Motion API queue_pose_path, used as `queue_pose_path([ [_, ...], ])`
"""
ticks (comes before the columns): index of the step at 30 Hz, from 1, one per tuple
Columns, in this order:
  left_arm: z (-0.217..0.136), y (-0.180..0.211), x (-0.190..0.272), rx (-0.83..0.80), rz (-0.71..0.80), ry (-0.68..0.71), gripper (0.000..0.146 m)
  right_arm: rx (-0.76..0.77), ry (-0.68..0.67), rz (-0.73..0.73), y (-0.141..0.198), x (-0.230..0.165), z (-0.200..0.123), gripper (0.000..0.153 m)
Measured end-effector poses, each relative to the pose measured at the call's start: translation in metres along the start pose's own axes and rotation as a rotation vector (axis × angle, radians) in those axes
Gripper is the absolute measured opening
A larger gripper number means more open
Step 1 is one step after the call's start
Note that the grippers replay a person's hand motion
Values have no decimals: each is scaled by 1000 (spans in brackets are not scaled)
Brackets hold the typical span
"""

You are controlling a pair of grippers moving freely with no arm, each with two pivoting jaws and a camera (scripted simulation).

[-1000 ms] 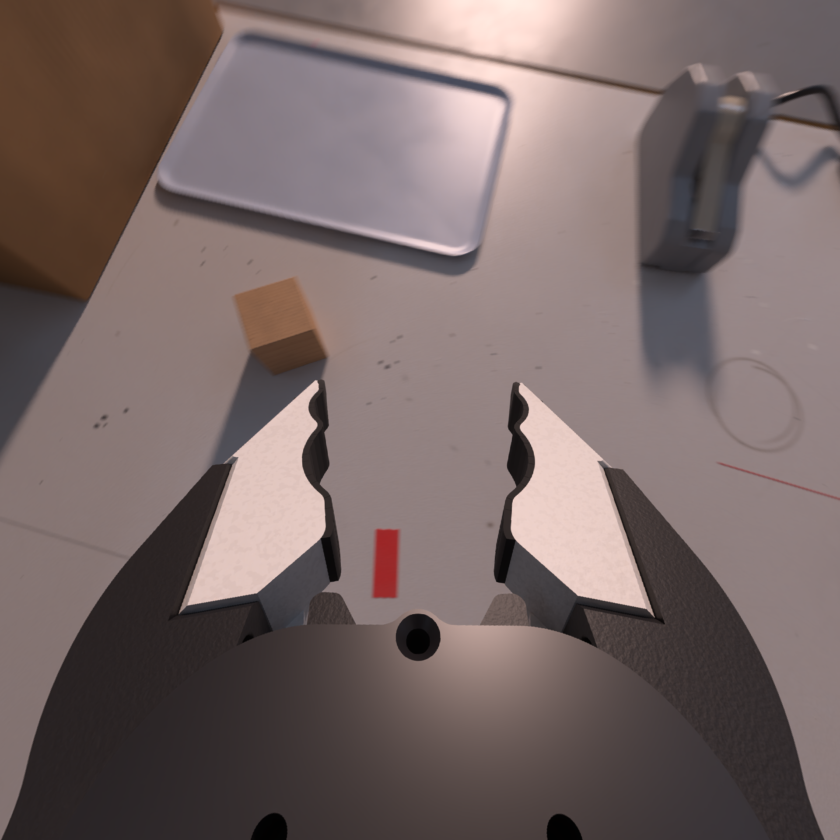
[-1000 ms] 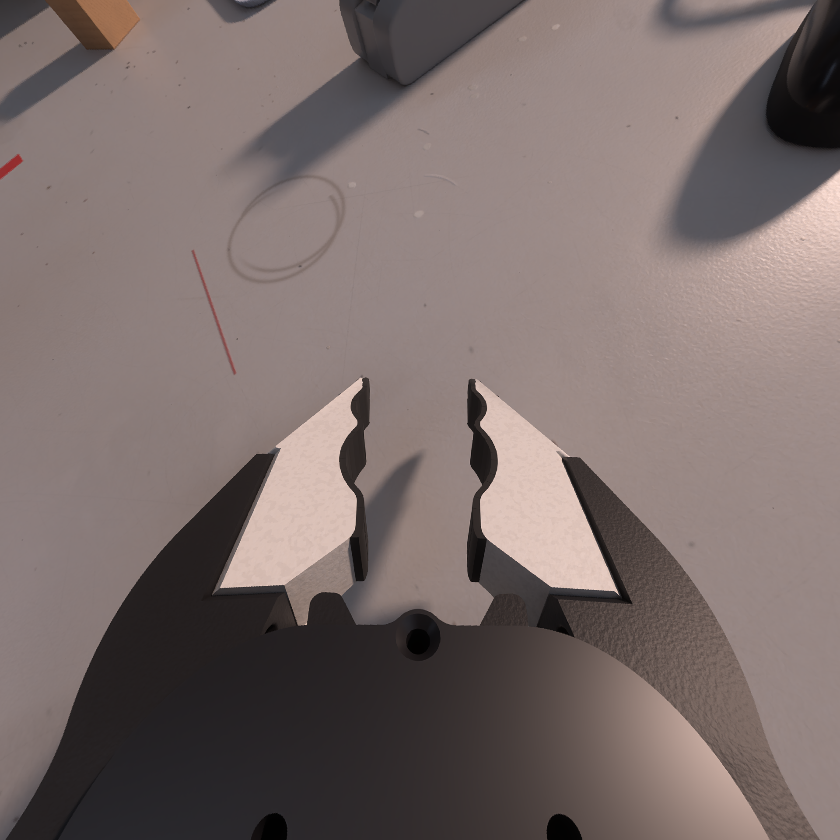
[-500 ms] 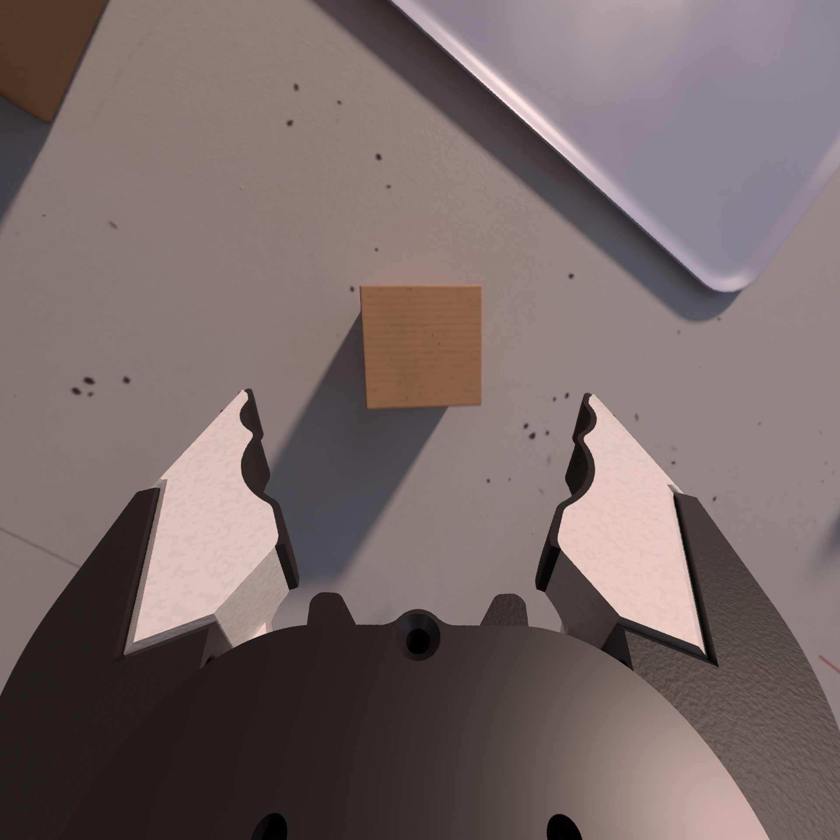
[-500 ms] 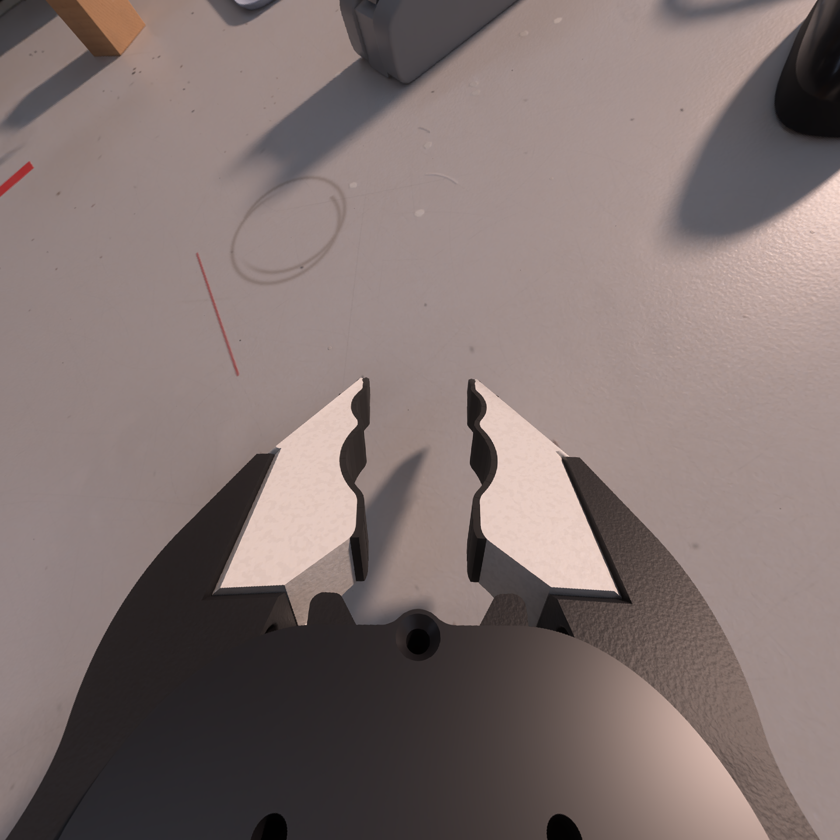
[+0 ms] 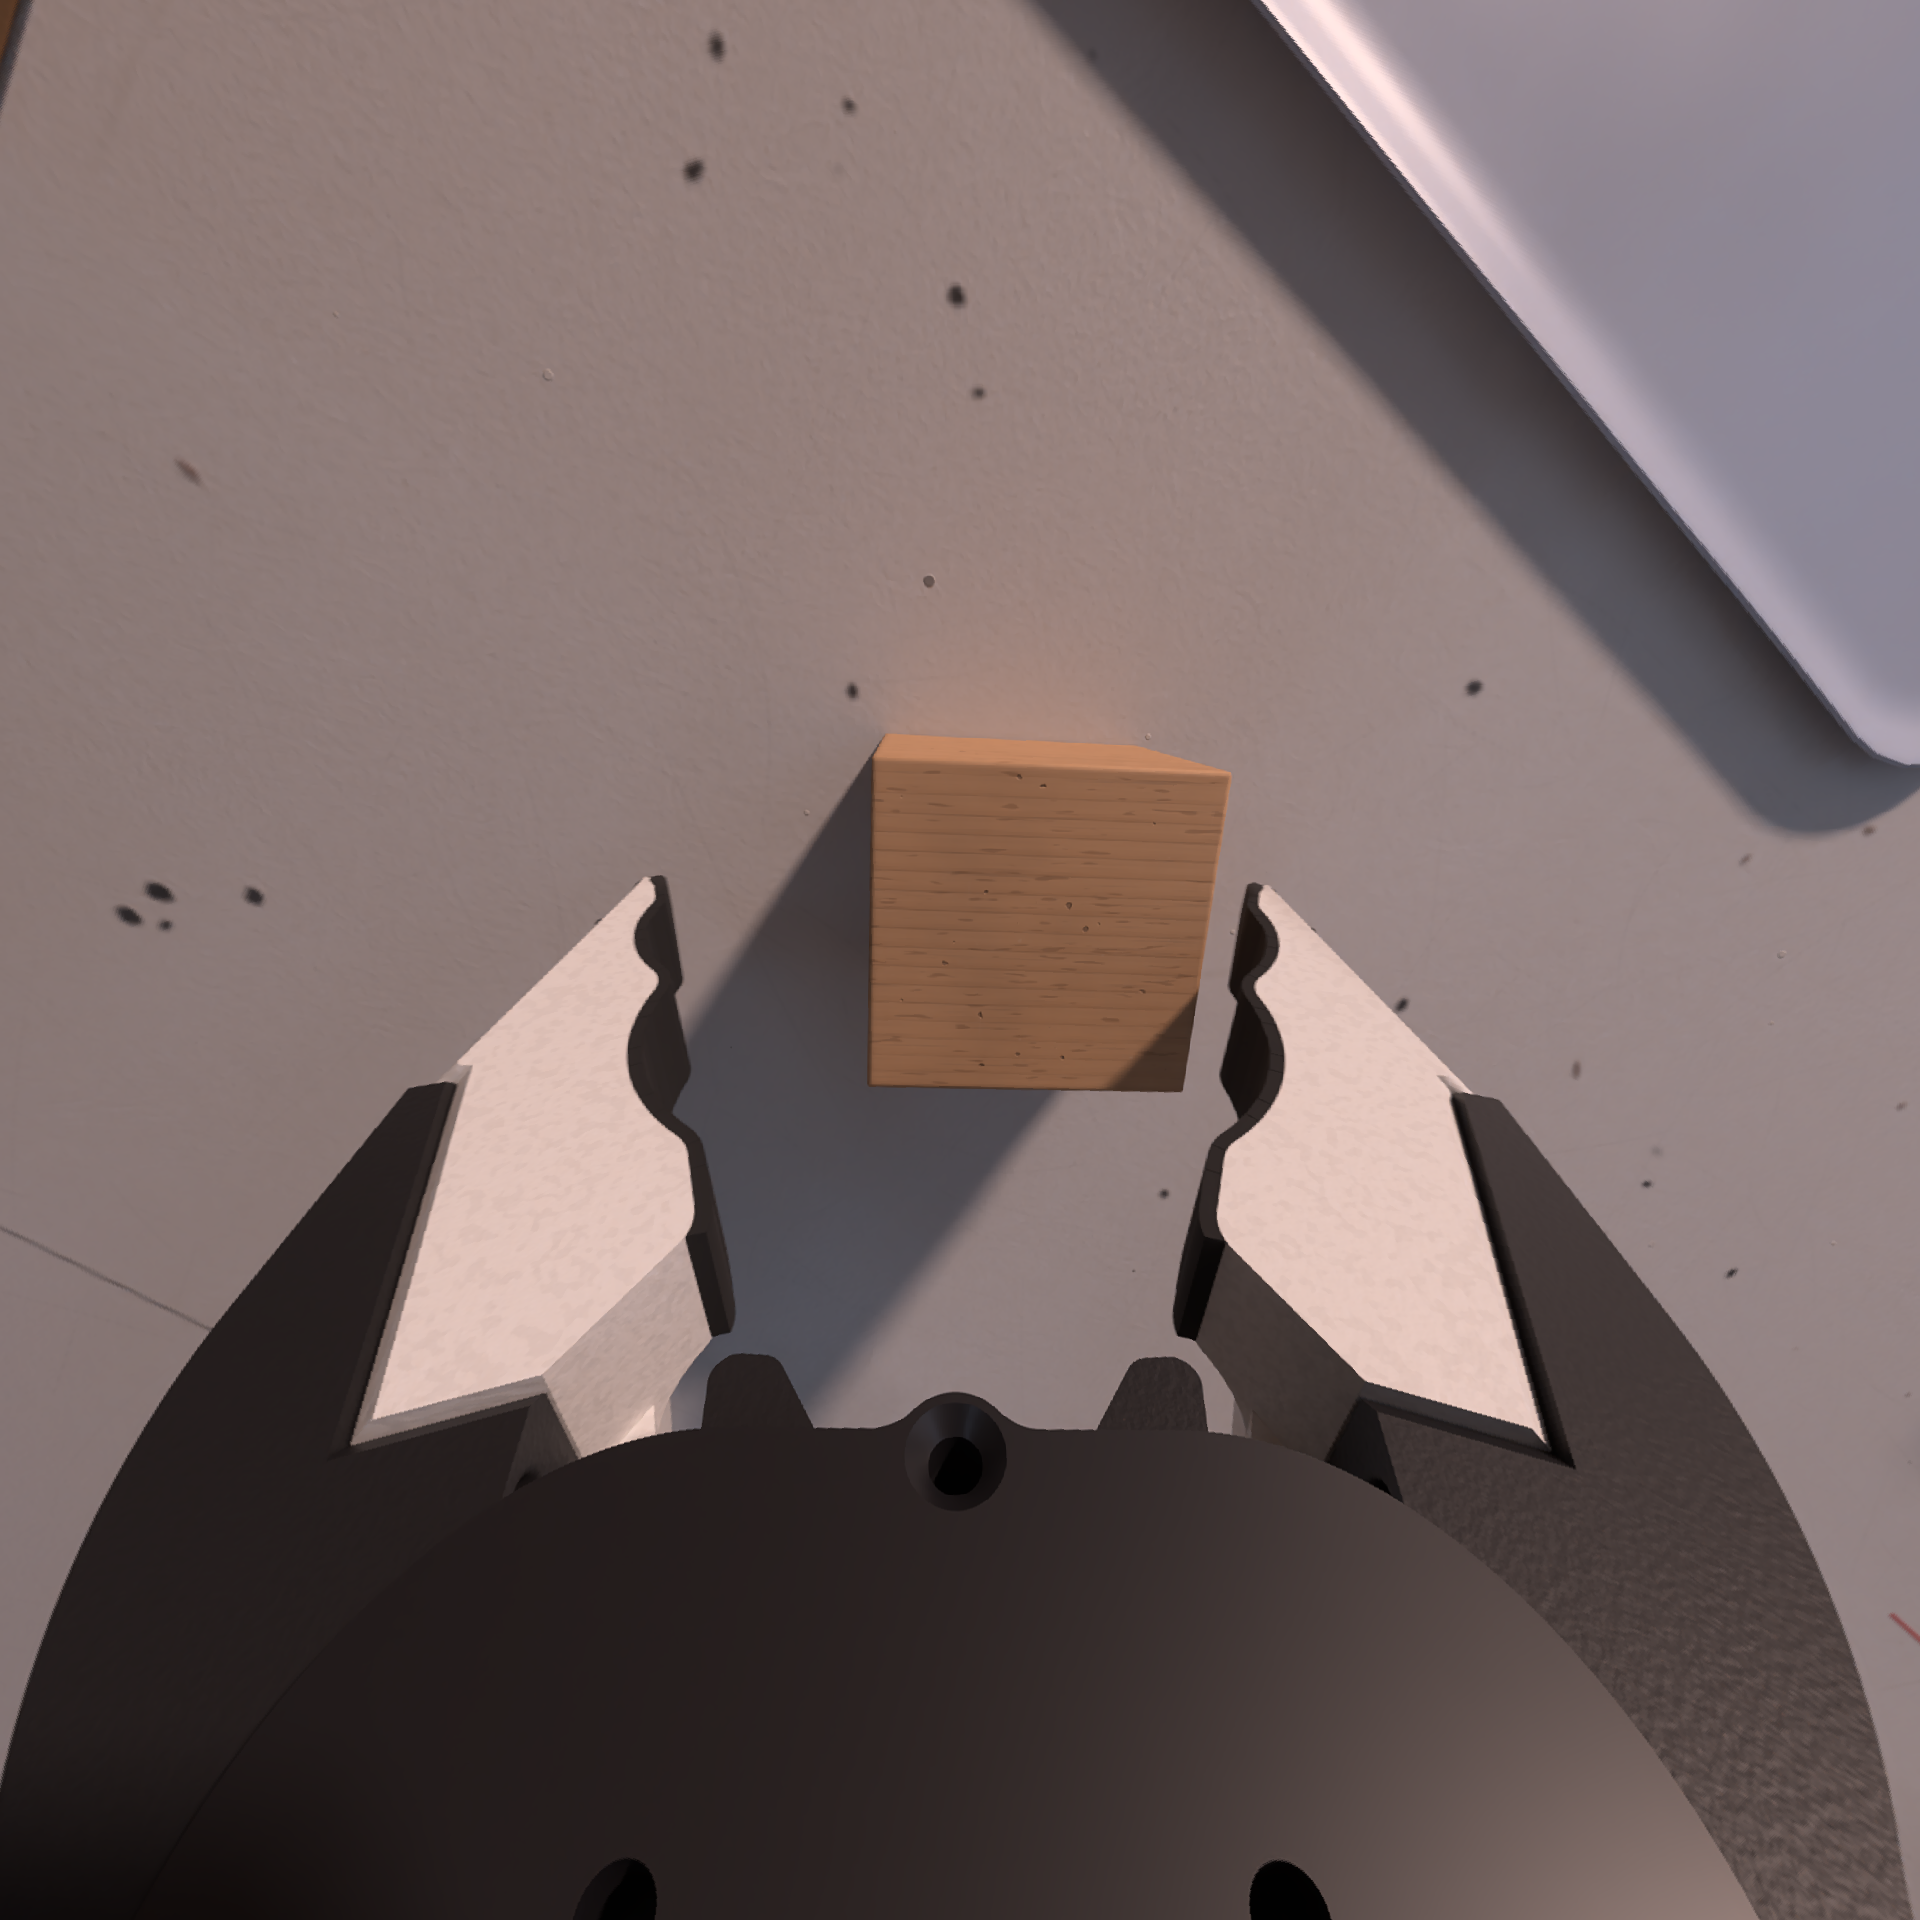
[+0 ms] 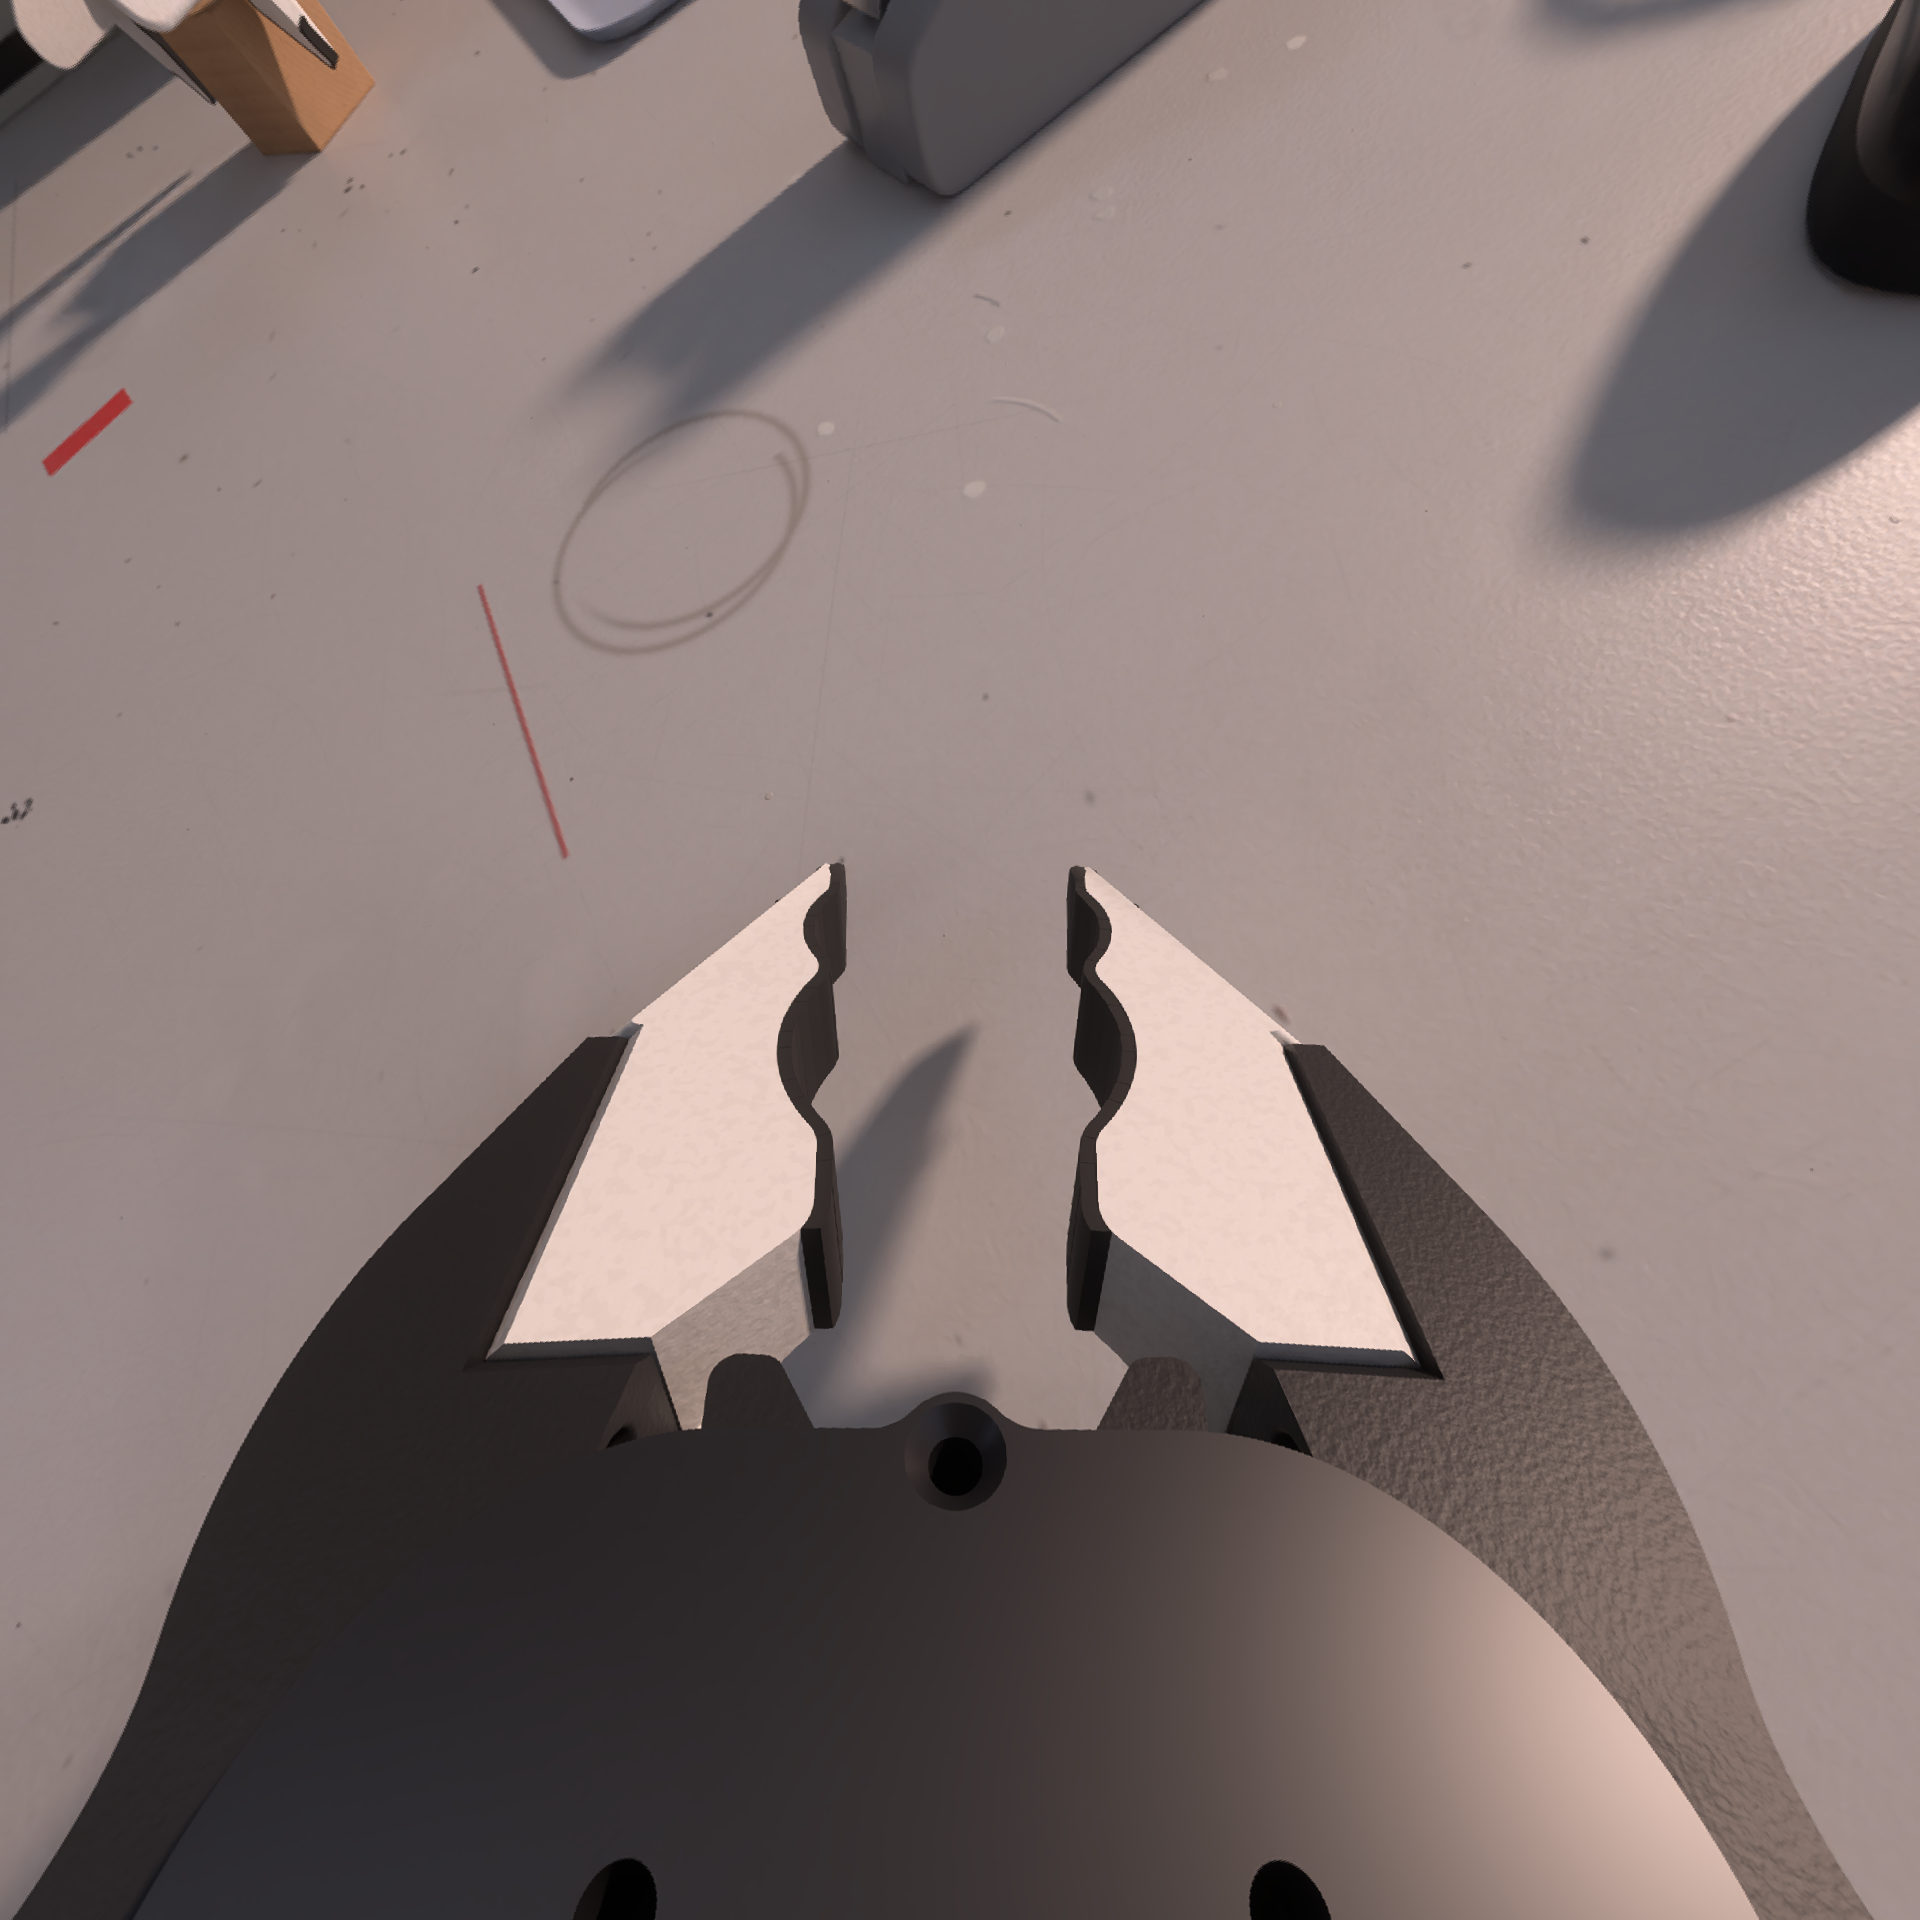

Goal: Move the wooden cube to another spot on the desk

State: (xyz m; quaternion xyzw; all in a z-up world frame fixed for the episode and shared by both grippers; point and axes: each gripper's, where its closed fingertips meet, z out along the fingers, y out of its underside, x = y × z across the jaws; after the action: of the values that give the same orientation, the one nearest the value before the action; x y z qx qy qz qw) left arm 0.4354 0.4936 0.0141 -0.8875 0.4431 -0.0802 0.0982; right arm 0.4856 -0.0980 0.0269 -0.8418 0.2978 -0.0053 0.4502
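**Left gripper straddles the wooden cube, fingers spread**

Our left gripper (image 5: 956, 888) hangs over the desk (image 5: 416, 520) with its fingers spread wide, and the wooden cube (image 5: 1039, 914) sits on the desk in the gap between them. The cube is off centre in that gap: its right side lies just beside our right-hand fingertip (image 5: 1262, 925), with only a thin sliver of desk showing, while a broader strip of shadowed desk separates its left side from the other fingertip (image 5: 649, 914). We see no contact on either side, so nothing is gripped. The far part of the cube reaches past the fingertips. A grey tray (image 5: 1714, 312) lies on the desk beyond, up and to the right, well apart from the cube.

Our right gripper (image 6: 956, 873) hovers over bare desk (image 6: 1351, 675) with its fingers parted by a narrow gap and nothing between them. From its camera, the cube (image 6: 286, 94) shows in the far upper left corner with the left gripper's (image 6: 156, 31) fingers around it. Nearer lie a thin red line (image 6: 523, 722), a faint ring mark (image 6: 681, 530) and a short red strip (image 6: 86, 431); a grey device (image 6: 966, 73) and a black object (image 6: 1870, 177) stand along the top edge.
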Motion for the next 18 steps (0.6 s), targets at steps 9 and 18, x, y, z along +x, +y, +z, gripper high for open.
queue_pose_path([
  [9,-8,0,5,74,-2,48,73,2,8,-6,0,0,0,42],
  [18,-29,-2,18,142,27,109,55,1,11,-12,0,0,0,42],
])
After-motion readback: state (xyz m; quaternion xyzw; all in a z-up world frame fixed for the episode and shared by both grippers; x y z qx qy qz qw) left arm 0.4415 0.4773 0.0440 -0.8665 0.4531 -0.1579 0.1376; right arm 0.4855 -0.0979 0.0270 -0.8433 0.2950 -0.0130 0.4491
